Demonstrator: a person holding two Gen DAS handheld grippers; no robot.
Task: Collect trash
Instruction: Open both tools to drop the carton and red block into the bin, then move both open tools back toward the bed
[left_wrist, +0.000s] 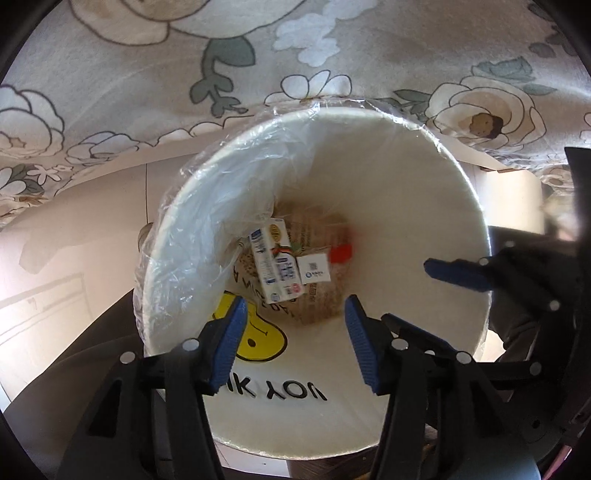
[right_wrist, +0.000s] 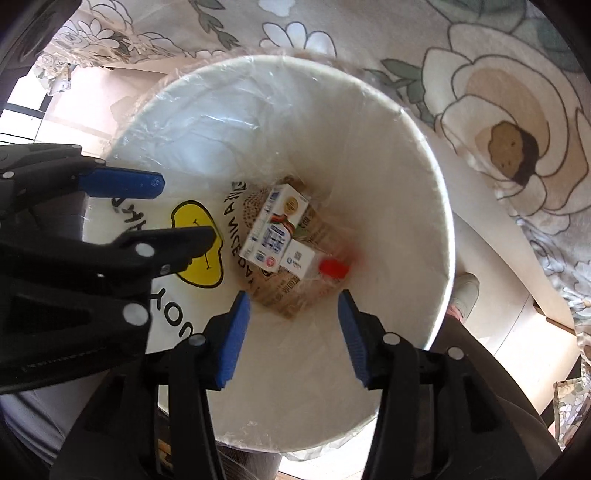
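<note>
- Bin (right_wrist: 388, 155): white inside, lined with a clear glossy plastic bag (left_wrist: 207, 206); a yellow smiley face (right_wrist: 197, 243) with black outline and black lettering shows on the inner wall.
- Milk carton (right_wrist: 275, 229) at the bin's bottom: white with blue print, a gold round emblem and a red-green stripe.
- Paper wrapper (right_wrist: 295, 295) under the carton: tan-brown with dark printed text.
- Cap (right_wrist: 334, 267) beside the carton: bright red.
- Fabric (left_wrist: 147, 92) along the bin's far rim: beige, patterned with white flowers outlined in dark brown and grey-green leaves.
- Left hand-held gripper (left_wrist: 295, 343) and right hand-held gripper (right_wrist: 293, 336): black frames, blue ribbed pads, silver rivets.
</note>
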